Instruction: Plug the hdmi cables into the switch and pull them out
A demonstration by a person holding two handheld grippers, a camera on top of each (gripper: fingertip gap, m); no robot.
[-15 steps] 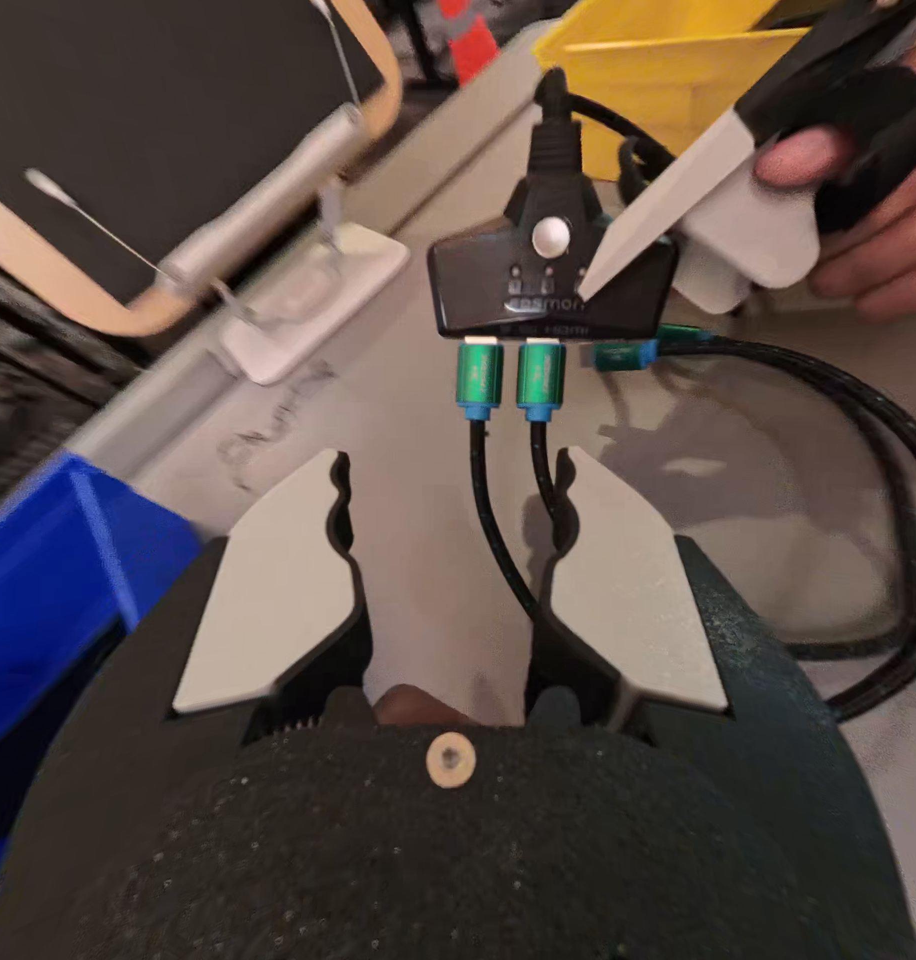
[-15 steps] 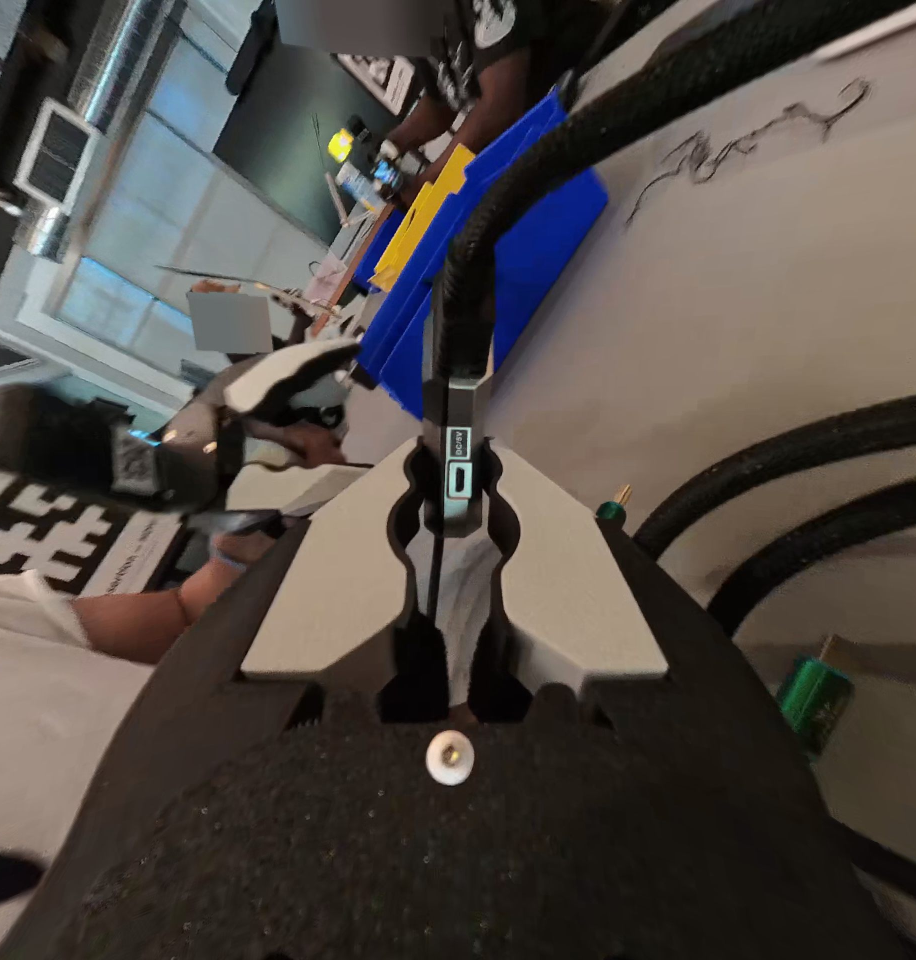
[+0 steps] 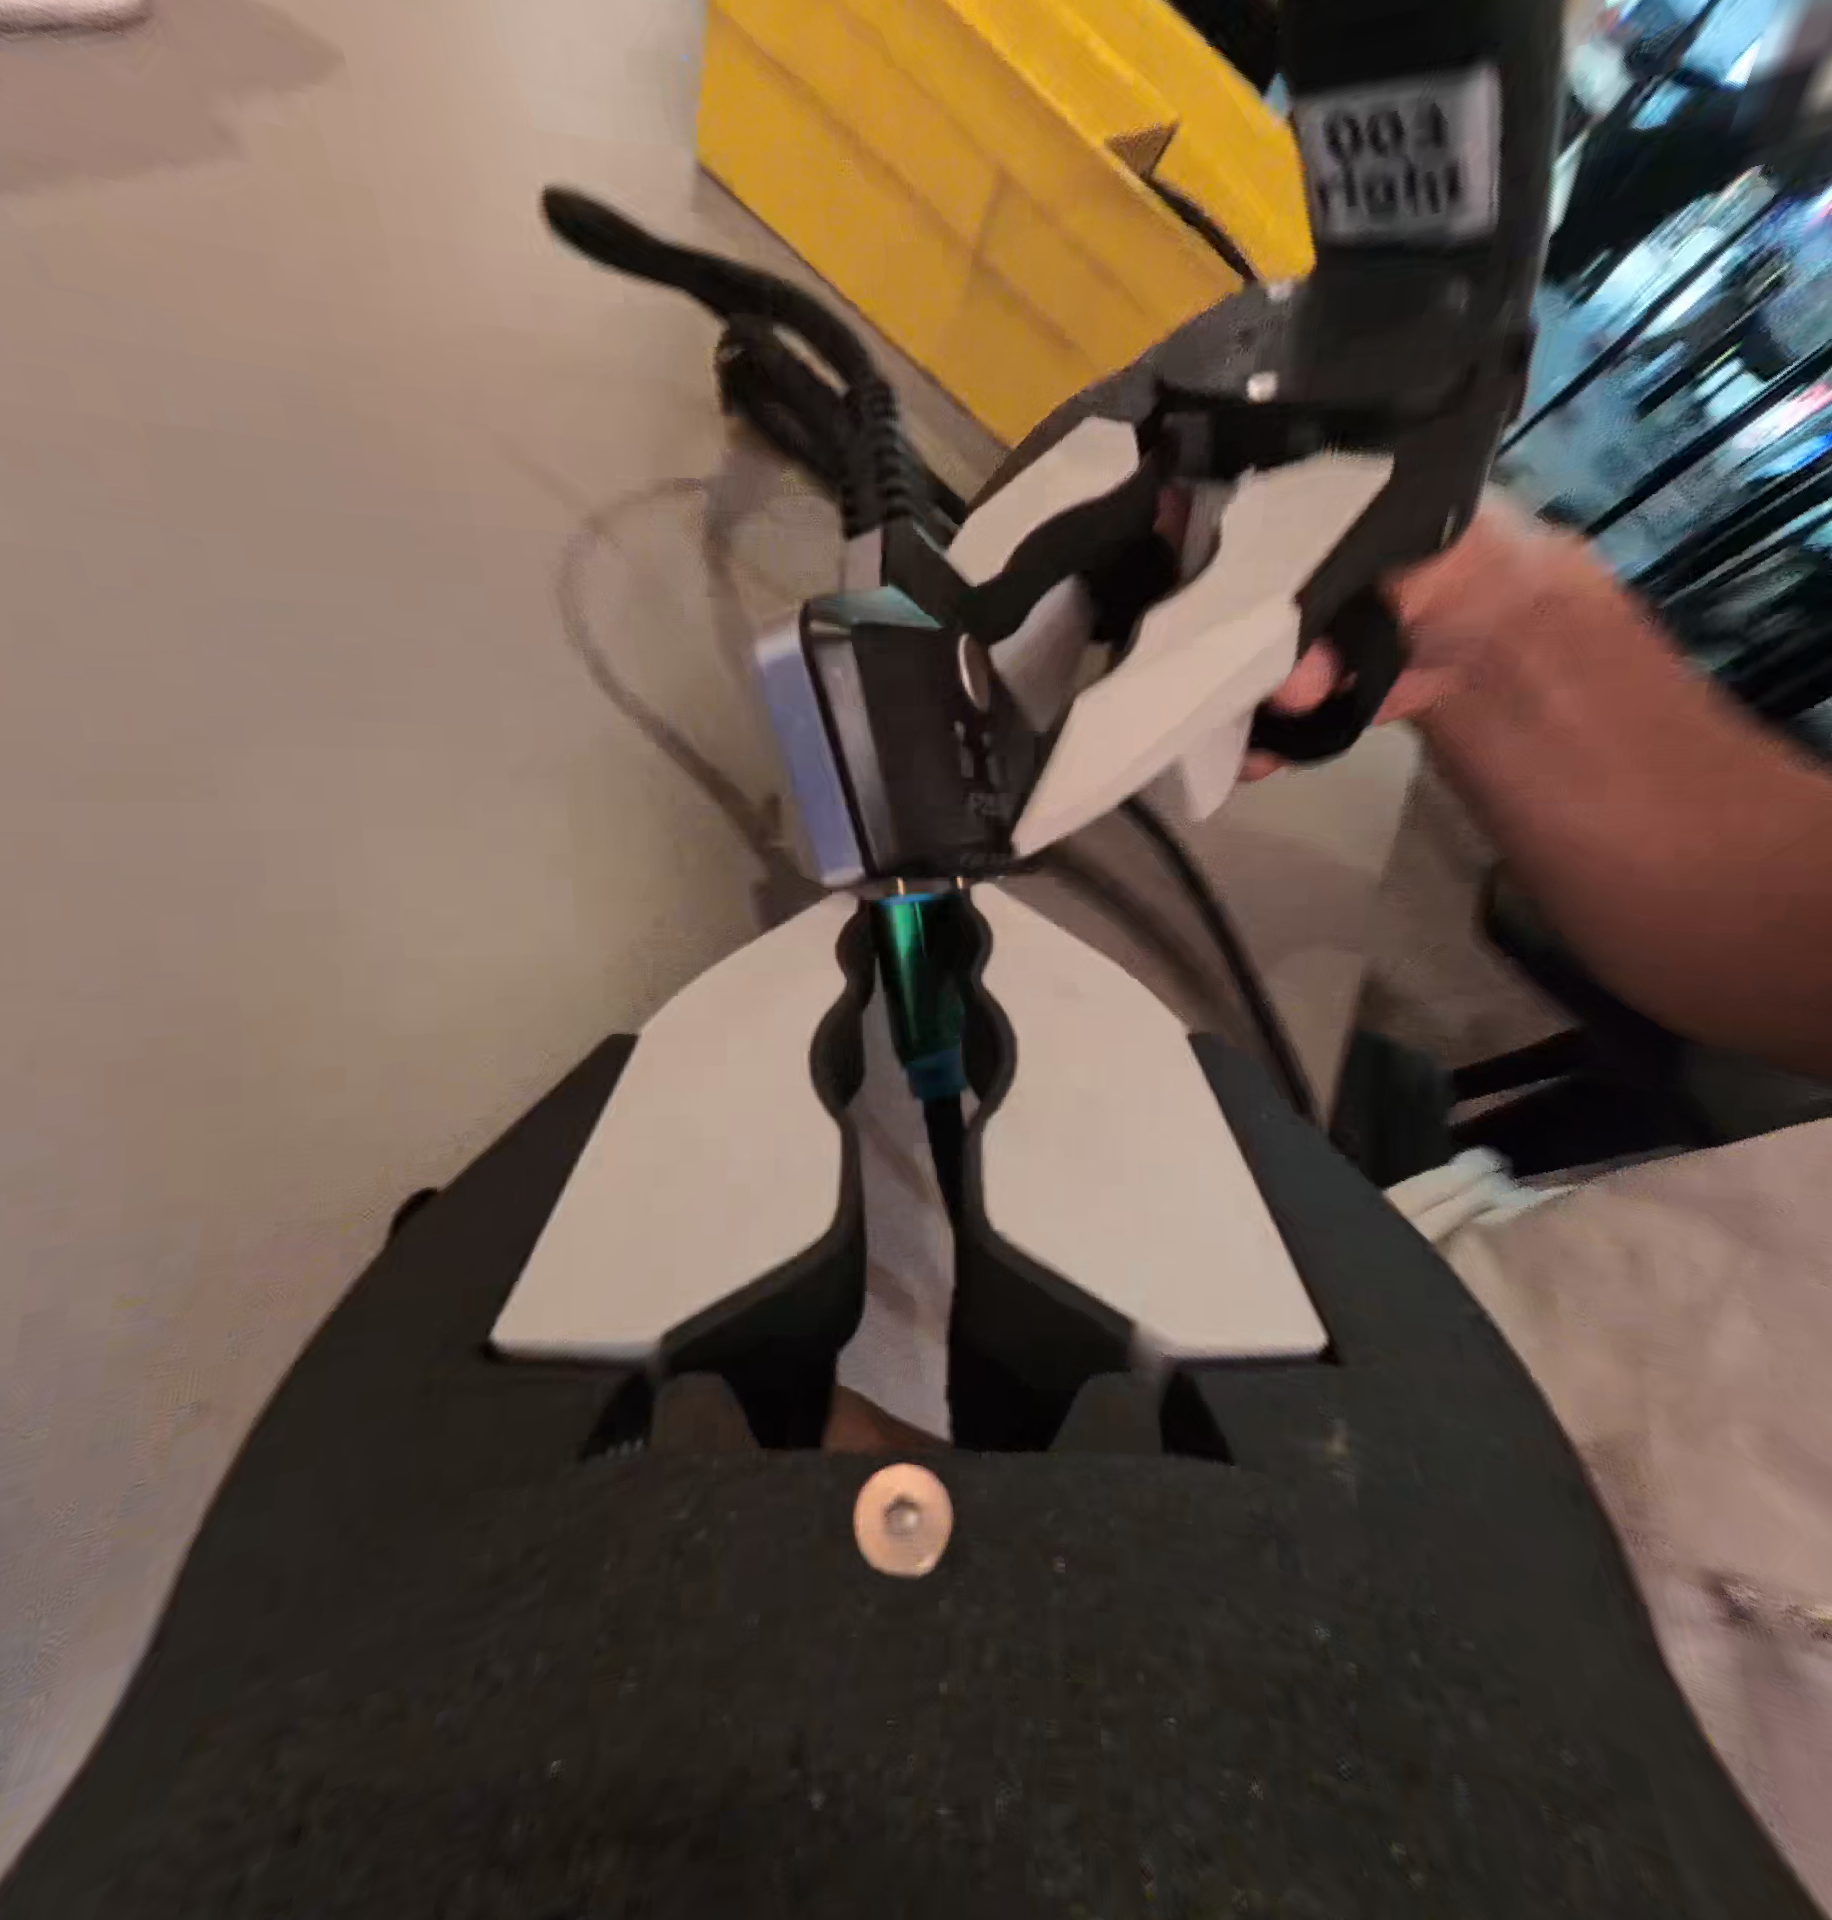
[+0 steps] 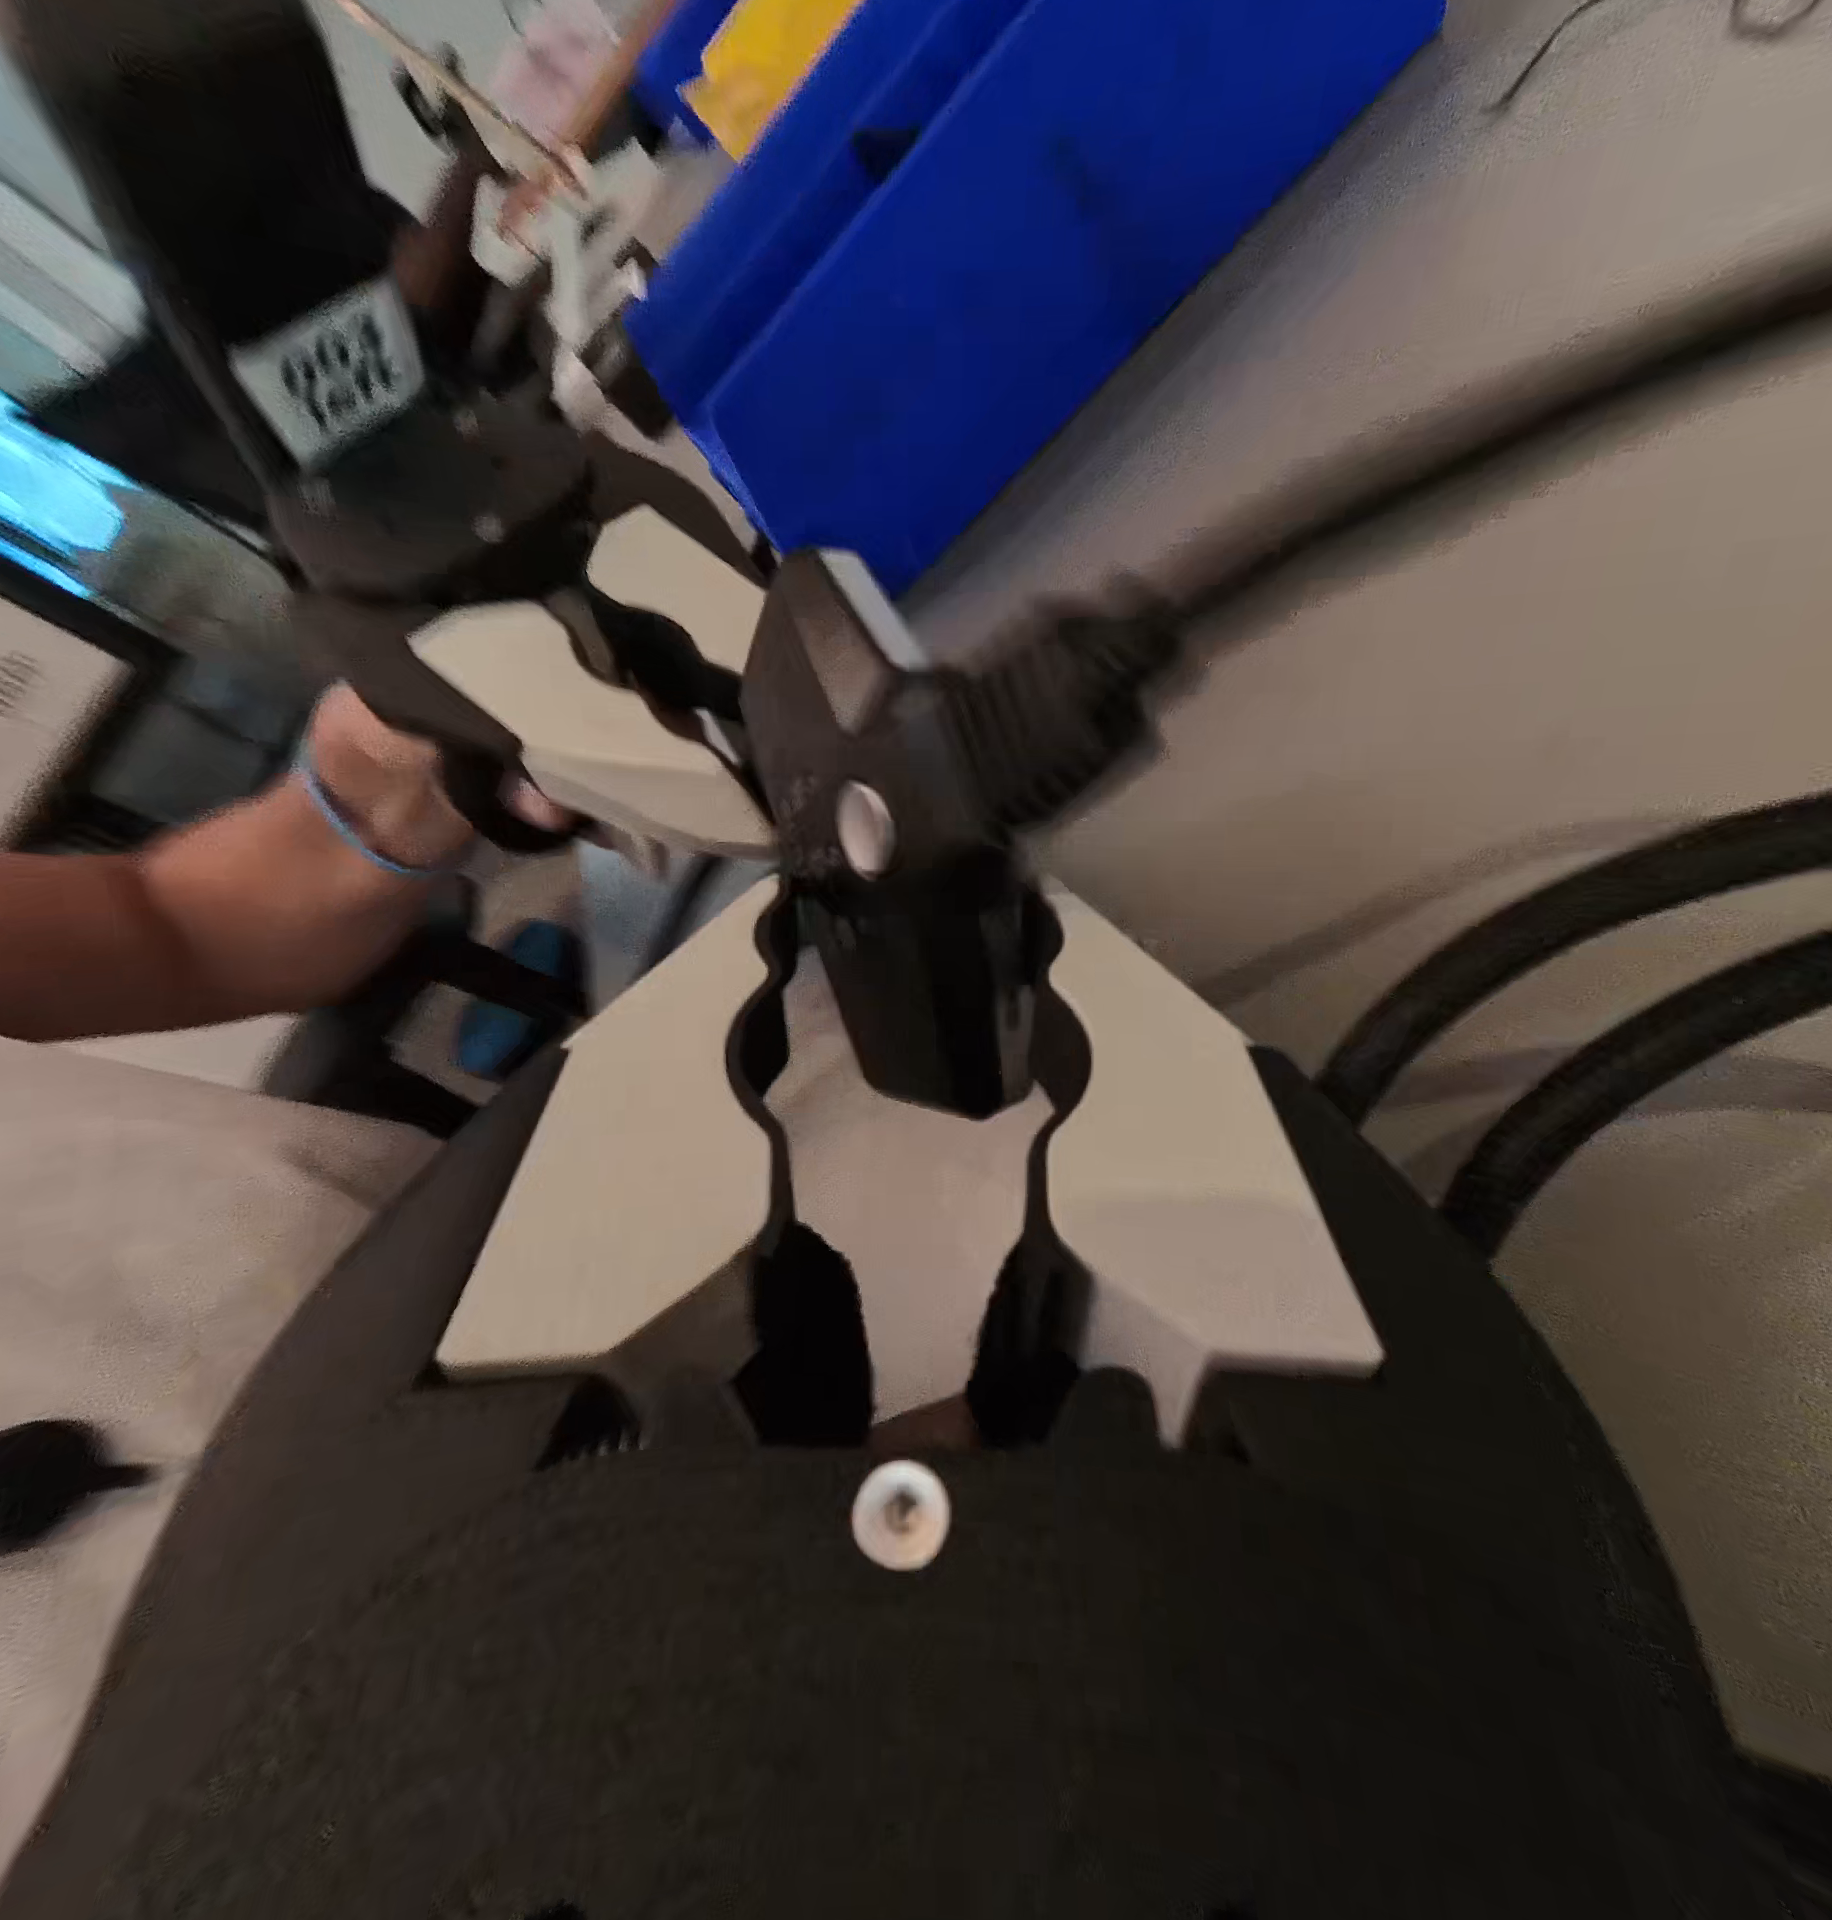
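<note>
My left gripper (image 3: 922, 914) is shut on a green HDMI plug (image 3: 917, 987), whose black cable runs back between the fingers. The plug's metal tip meets the port edge of the black switch (image 3: 896, 748), which is held off the table and turned on its side. In the left wrist view the right gripper (image 3: 1057, 748) clamps the switch from the right. In the right wrist view my right gripper (image 4: 912, 914) is shut on the switch (image 4: 922, 997). Its white button (image 4: 862, 826) faces me. The left gripper (image 4: 621, 727) reaches in from the left. I cannot see any other plugs.
A yellow bin (image 3: 995, 208) stands behind the switch. Blue bins (image 4: 995, 312) stand at the far side in the right wrist view. Thick black braided cables (image 4: 1618, 935) curve over the grey table (image 3: 268, 623). A person's hands hold both grippers. Less than 4 cm separates the two grippers' tips.
My left gripper was open short of two plugged-in green plugs; it has closed on one. The switch, flat on the table before, is lifted and turned on its side.
</note>
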